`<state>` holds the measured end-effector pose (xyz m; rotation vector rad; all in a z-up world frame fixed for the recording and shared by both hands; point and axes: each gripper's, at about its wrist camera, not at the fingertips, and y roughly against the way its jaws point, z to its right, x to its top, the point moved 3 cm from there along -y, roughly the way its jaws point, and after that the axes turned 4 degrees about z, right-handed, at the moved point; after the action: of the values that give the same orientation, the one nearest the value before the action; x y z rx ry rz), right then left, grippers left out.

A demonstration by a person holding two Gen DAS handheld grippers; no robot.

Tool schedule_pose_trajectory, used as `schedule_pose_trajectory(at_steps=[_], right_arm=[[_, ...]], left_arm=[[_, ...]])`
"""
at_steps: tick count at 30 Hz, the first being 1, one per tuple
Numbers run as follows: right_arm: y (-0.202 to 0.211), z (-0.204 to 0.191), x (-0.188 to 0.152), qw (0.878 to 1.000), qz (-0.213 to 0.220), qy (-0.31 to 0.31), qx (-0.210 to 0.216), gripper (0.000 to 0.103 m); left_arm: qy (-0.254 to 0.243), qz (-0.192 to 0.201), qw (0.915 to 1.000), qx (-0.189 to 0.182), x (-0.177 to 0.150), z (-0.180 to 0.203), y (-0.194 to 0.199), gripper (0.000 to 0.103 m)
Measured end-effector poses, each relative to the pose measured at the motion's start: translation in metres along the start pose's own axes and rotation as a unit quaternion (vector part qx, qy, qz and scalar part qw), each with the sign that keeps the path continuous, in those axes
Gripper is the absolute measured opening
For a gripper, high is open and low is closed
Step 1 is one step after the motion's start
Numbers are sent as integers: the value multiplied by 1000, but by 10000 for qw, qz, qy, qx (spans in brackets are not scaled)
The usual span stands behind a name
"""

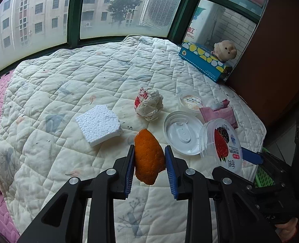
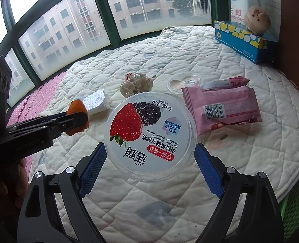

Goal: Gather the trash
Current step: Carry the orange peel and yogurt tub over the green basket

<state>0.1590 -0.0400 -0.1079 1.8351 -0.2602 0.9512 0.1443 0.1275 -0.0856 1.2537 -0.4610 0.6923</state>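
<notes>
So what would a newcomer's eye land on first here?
The round clear yogurt tub with the strawberry label, clamped in the right gripper above the white quilted mattress. Next, the orange citrus peel pinched in the left gripper, with litter scattered behind.

quilted cloth cover (image 1: 68,93), glossy plastic tub (image 2: 149,137)

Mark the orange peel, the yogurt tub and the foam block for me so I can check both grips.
orange peel (image 1: 148,158), left wrist view, middle of the peel between the blue pads.
yogurt tub (image 2: 149,135), right wrist view, centre of the printed lid face.
foam block (image 1: 98,124), left wrist view, top face.
</notes>
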Motion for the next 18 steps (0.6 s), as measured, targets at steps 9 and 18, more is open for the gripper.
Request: schedule_pose_trajectory(at_steps=[9, 18], right_arm=[[32, 17, -22, 9998, 30, -192, 33, 87], [62, 62, -46, 9968, 138, -493, -614, 87]], left_arm=[[-235, 36, 9996, -143, 1, 31, 6, 28], [-532, -80, 9974, -485, -4, 72, -1, 28]])
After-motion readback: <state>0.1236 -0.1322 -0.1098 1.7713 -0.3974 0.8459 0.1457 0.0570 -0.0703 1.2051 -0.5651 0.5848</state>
